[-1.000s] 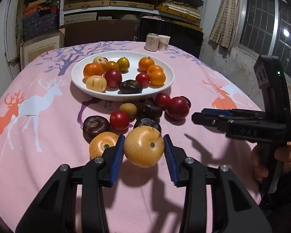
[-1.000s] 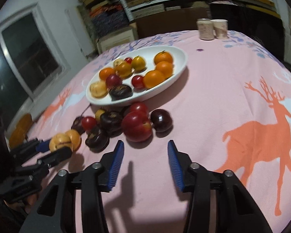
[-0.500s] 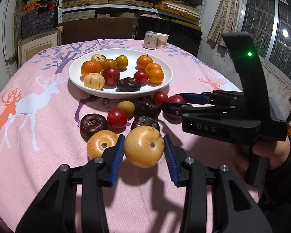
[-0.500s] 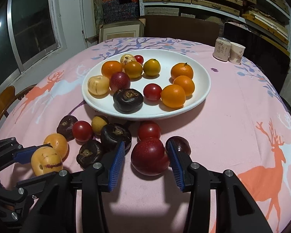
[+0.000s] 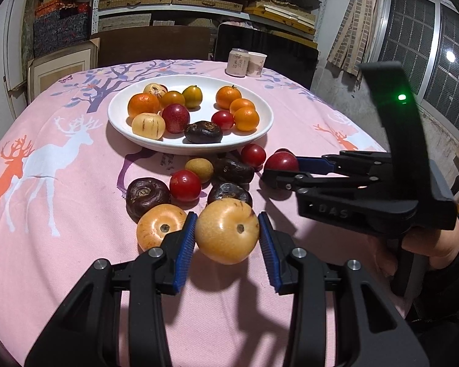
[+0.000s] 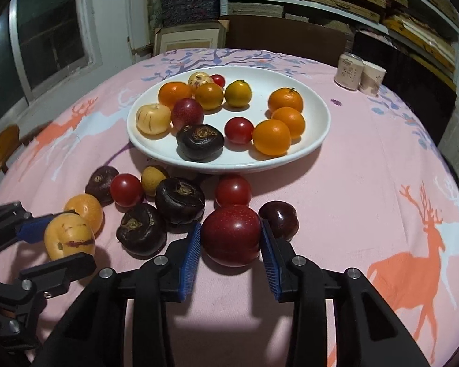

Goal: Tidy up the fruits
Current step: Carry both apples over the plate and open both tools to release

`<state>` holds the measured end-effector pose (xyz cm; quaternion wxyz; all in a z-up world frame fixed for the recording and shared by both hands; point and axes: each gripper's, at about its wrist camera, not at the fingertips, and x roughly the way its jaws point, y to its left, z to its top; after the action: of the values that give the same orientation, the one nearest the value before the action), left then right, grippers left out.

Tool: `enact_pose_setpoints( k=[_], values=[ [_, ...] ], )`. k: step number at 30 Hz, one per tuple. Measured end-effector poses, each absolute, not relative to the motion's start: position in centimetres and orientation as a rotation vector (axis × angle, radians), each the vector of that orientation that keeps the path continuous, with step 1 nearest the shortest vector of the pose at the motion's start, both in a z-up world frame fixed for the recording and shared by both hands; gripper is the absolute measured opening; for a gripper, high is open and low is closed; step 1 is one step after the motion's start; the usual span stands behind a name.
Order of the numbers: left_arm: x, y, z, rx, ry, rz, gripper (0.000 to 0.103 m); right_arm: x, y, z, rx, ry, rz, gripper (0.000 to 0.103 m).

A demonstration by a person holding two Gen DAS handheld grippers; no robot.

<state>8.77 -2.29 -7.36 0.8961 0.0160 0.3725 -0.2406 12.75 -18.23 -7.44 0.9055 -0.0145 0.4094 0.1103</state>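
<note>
My left hand-held gripper (image 5: 227,235) is clenched on a round yellow-orange fruit with a dark stem pit (image 5: 227,235), both blue ribbed pads pressed to its sides, low over the bench. My right hand-held gripper (image 6: 231,238) brackets a large glossy dark-red plum (image 6: 232,235); the pads look to be touching its flanks, so I judge it is grasping that plum, which seems to sit on the pink deer-print tablecloth (image 6: 367,189). Just left of my left pad lies a second yellow-orange fruit (image 5: 159,229), touching or nearly touching the finger, and a wrinkled dark purple fruit (image 5: 229,194) sits right behind the held one. Beside my right gripper's outer pad is a small dark-maroon plum (image 6: 279,219), and a small red tomato-like fruit (image 6: 233,190) lies just beyond the big plum. Further out is the wide white oval plate (image 6: 318,104), already carrying oranges, a pale striped fruit and others, near the loose cluster. My worries: round, smooth skins could roll or pop out from between the pads if I lift crookedly; lifting the left gripper could nudge the neighbouring yellow fruit and set it rolling; the maroon plum could be knocked by the right finger. The two grippers are close, so moving both to the plate together risks a collision, and dropping fruit onto the crowded plate may bump others out.
</note>
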Motion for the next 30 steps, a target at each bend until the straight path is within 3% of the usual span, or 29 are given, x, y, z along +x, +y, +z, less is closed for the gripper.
enact_pose_setpoints(
  k=[18,25,30],
  values=[
    [9.4,-2.2,-6.2,0.014,0.773,-0.505,0.039,9.3,-24.7,-4.4,0.301,0.791,0.328,0.039],
    [14.5,-5.1,-2.0,0.056,0.716,-0.524,0.039,14.5,-25.3,-0.3,0.363,0.734,0.347,0.039],
    [21.0,-7.7,-2.0,0.076,0.745,-0.489,0.039,20.9,-25.1,0.3,0.421,0.753,0.315,0.039]
  ],
)
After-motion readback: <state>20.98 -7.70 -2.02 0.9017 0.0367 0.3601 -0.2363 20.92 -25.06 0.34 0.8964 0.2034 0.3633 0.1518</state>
